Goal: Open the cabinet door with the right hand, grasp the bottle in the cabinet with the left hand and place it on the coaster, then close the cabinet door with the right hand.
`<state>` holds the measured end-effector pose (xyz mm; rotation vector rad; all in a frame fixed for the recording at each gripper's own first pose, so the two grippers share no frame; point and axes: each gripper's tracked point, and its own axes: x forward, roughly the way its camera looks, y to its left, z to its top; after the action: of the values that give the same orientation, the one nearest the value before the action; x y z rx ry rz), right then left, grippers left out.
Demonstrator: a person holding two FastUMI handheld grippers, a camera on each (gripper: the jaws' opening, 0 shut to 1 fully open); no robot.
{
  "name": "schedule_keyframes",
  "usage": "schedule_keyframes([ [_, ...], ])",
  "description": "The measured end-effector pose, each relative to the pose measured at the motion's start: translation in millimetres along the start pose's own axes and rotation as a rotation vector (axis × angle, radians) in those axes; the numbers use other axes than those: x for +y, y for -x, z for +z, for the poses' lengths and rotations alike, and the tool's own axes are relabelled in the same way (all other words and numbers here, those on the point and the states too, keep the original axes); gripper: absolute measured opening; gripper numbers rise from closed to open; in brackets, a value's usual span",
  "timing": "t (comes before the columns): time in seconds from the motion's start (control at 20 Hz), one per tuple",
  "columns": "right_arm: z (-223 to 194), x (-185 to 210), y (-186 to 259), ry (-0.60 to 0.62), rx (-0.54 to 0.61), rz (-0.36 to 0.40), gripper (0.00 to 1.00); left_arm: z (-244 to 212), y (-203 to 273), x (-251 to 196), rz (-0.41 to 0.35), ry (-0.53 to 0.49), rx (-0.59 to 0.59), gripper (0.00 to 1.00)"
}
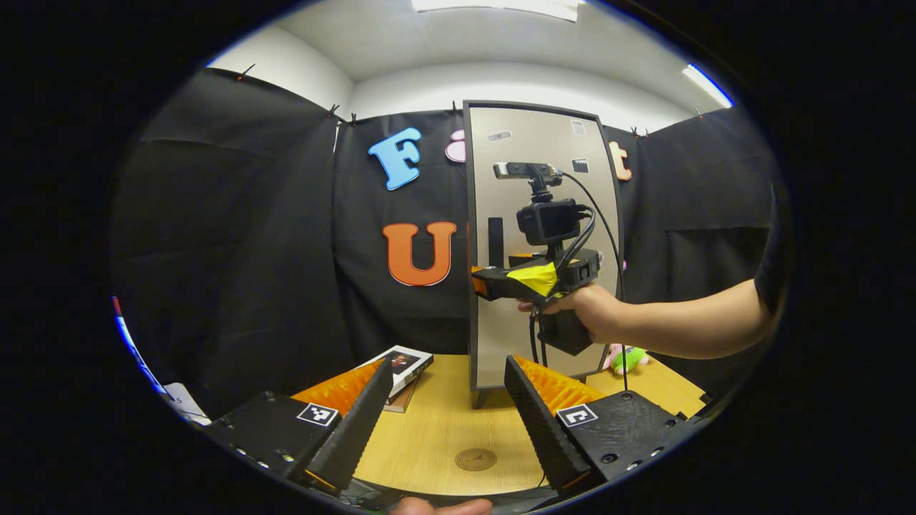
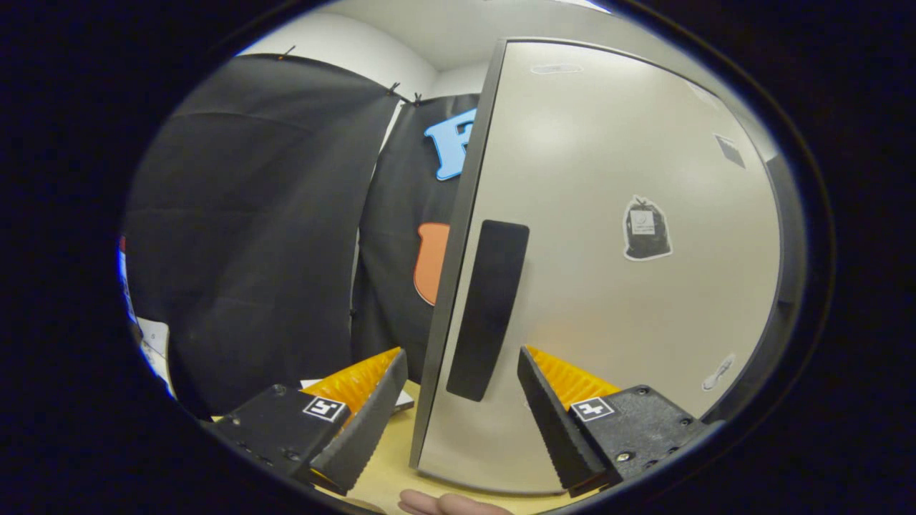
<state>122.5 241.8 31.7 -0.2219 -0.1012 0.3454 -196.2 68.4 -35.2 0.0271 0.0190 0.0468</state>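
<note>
In the right gripper view, the right gripper is spread wide with nothing between its fingers, held close to the cabinet door, which stands shut. The door's dark vertical handle lies just ahead of the gap between the fingers, near the door's left edge, and neither finger touches it. A sticker shaped like a tied dark bag sits on the door to the right of the handle; the writing on its small white label is too small to read. In the left gripper view, the left gripper is likewise spread apart and holds nothing, hovering low over the wooden surface. A round coaster lies flat on the surface just ahead, between the fingers. Beyond it stands the tall cabinet, with a person's hand holding the other gripper up against the door's handle side. A book rests on the surface to the left of the cabinet, and a soft toy lies to its right. Small labels high on the door cannot be read.
</note>
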Motion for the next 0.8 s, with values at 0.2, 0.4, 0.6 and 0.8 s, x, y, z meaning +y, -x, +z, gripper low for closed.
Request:
schedule_keyframes([
  [0.2, -1.1, -4.2, -11.6, 0.0, -0.008, -0.015, 0.95, -4.7, -2.8, -9.4, -0.043, -0.034, 0.015, 0.95],
  [0.4, -12.5, -0.6, -19.7, -0.067, 0.036, 0.028, 0.53, -8.5, -3.4, -9.2, -0.071, -0.049, 0.029, 0.96],
  [0.6, -15.0, -1.8, -22.8, -0.057, 0.048, 0.035, 0.3, -12.3, -3.2, -7.1, -0.065, -0.045, 0.047, 0.96],
  [0.8, -13.5, 1.2, -16.5, -0.103, 0.057, 0.04, 0.27, -17.3, -6.6, -3.3, -0.06, -0.066, 0.055, 0.96],
])
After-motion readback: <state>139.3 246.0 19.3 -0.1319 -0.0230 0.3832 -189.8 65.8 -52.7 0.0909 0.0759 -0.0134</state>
